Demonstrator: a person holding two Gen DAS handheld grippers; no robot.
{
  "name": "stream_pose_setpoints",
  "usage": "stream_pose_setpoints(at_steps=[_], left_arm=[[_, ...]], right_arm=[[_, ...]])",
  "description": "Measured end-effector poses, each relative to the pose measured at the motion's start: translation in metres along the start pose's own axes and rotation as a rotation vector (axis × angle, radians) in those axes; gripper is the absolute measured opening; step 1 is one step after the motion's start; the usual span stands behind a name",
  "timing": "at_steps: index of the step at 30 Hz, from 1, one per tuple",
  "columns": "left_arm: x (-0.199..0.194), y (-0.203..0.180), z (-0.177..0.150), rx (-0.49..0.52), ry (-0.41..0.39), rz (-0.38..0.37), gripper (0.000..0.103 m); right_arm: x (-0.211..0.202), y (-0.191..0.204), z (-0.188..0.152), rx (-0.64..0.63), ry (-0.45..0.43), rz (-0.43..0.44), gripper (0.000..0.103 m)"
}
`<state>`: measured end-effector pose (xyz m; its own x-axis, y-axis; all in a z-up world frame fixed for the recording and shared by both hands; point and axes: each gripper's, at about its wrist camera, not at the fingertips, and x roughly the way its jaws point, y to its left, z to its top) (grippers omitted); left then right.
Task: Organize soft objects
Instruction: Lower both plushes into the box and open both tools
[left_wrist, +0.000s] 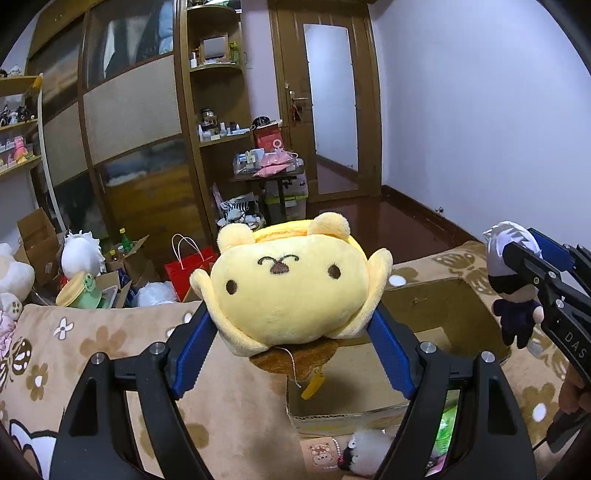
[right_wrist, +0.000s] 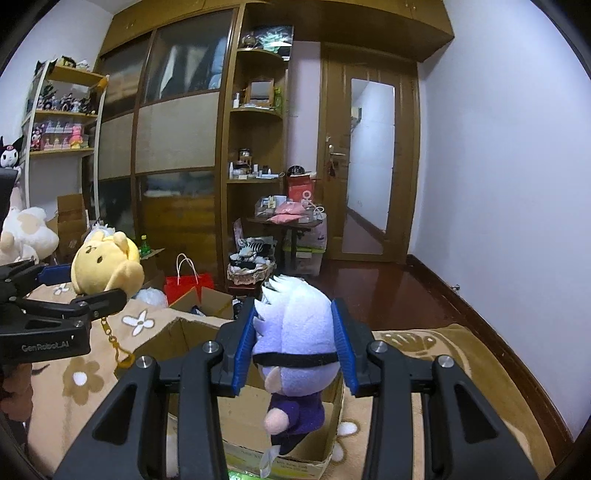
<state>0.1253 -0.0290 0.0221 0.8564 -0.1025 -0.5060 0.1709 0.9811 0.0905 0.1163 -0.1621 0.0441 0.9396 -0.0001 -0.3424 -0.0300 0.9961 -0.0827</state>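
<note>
My left gripper (left_wrist: 291, 328) is shut on a yellow dog plush (left_wrist: 291, 288) and holds it upside down above the blanket, just left of an open cardboard box (left_wrist: 436, 306). The same plush (right_wrist: 105, 264) and left gripper (right_wrist: 79, 288) show at the left of the right wrist view. My right gripper (right_wrist: 295, 336) is shut on the head of a white-haired doll (right_wrist: 295, 332) in dark purple clothes, and it hangs over the cardboard box (right_wrist: 177, 336). That doll (left_wrist: 513, 288) and the right gripper (left_wrist: 532, 258) show at the right edge of the left wrist view.
A brown flowered blanket (left_wrist: 92, 350) covers the bed under both grippers. A small white plush (left_wrist: 364, 448) lies near the box's near side. On the floor beyond are a red paper bag (left_wrist: 188, 267), open cartons with plushes (left_wrist: 81, 273), a wardrobe and a cluttered small table (left_wrist: 269, 173).
</note>
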Motion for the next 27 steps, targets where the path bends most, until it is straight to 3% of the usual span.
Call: stream_pose_setpoints(at_steps=[18,27], left_arm=[[0.047,-0.026,-0.024,0.021,0.133,-0.167,0.08],[0.057,-0.033,-0.032,0.044,0.18,-0.159,0.086]], right_arm=[[0.04,-0.001,-0.033,0.046,0.09,0.094,0.045],[0.044,-0.014,-0.035,0.105,0.112,0.112,0.047]])
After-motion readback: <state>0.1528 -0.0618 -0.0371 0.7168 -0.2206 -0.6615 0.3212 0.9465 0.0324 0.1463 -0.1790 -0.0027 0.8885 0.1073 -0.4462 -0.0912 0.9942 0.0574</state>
